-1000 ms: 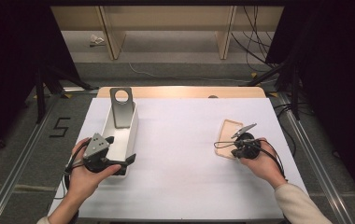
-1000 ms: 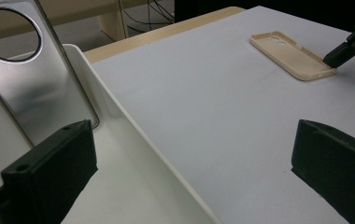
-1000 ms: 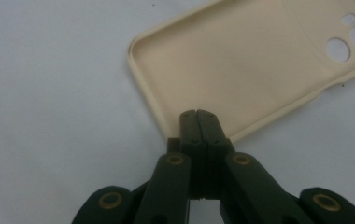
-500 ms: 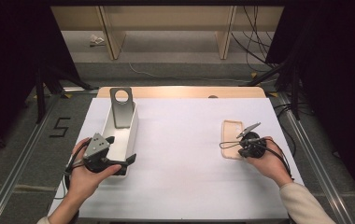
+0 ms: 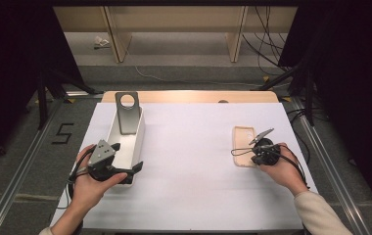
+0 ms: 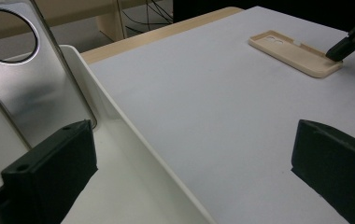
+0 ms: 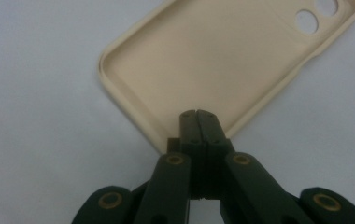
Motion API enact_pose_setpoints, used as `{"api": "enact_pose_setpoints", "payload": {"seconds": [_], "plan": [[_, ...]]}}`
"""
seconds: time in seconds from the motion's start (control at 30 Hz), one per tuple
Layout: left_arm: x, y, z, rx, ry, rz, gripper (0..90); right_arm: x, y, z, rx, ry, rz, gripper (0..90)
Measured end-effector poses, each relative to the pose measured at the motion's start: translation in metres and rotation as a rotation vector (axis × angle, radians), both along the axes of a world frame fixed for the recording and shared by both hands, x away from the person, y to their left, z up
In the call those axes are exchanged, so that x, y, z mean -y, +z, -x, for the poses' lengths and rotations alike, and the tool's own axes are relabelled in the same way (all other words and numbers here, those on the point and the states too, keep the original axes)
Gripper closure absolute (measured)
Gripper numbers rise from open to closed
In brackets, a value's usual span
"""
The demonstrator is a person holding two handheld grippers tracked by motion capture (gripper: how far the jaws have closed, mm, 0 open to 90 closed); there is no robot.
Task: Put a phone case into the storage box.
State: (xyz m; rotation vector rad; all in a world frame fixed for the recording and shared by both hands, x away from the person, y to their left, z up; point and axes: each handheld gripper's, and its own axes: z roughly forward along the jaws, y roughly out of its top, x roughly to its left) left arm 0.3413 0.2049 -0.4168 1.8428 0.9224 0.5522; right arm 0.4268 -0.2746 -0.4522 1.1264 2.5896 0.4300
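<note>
A beige phone case lies hollow side up on the white table cover, right of centre. My right gripper is shut, its tips resting at the case's near corner; the two jaws meet flush in the right gripper view, and I cannot tell whether the rim is pinched. My left gripper is open at the near end of a white tray. In the left gripper view one jaw is inside the tray and the other over the table. A silver metal stand with a round hole leans in the tray's far end.
The wooden table edge runs along the far side. Metal rails flank the table left and right. Wooden shelf legs and cables stand on the floor beyond. The right gripper's tip touches the case in the left gripper view.
The phone case looked tilted a second ago and now lies flat and straight. The right hand and gripper shifted slightly to the right with it. The left hand has stayed put.
</note>
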Motion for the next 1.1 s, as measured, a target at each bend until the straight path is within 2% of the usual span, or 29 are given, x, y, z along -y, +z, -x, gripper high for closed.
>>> {"api": "enact_pose_setpoints", "payload": {"seconds": [0.37,0.5,0.53,0.63,0.67,0.83,0.97,1.1], "plan": [[0.001,0.0,0.0,-0.001,-0.002,0.001,0.0,0.002,0.0,0.0,0.009,0.005,0.009,89.8],[0.001,0.0,0.0,0.0,-0.003,0.004,0.0,0.0,0.002,0.001,0.027,0.043,0.016,80.4],[0.001,0.0,0.0,0.0,-0.003,0.004,0.0,-0.001,0.003,0.002,0.044,0.054,0.024,77.5],[0.001,0.0,0.0,-0.001,-0.002,0.003,0.0,-0.003,0.009,0.004,0.084,0.111,0.051,68.0],[0.001,0.0,0.0,0.0,-0.002,0.003,0.0,-0.004,0.011,0.004,0.113,0.137,0.073,64.6],[0.001,0.0,0.0,0.0,-0.006,0.002,0.0,-0.008,0.02,0.005,0.156,0.229,0.136,48.3],[0.001,0.0,0.0,0.0,-0.005,0.002,0.0,-0.015,0.023,0.008,0.148,0.337,0.214,41.4],[0.002,0.001,0.0,0.0,-0.007,0.001,0.0,-0.025,0.018,0.013,0.123,0.428,0.297,39.9]]}}
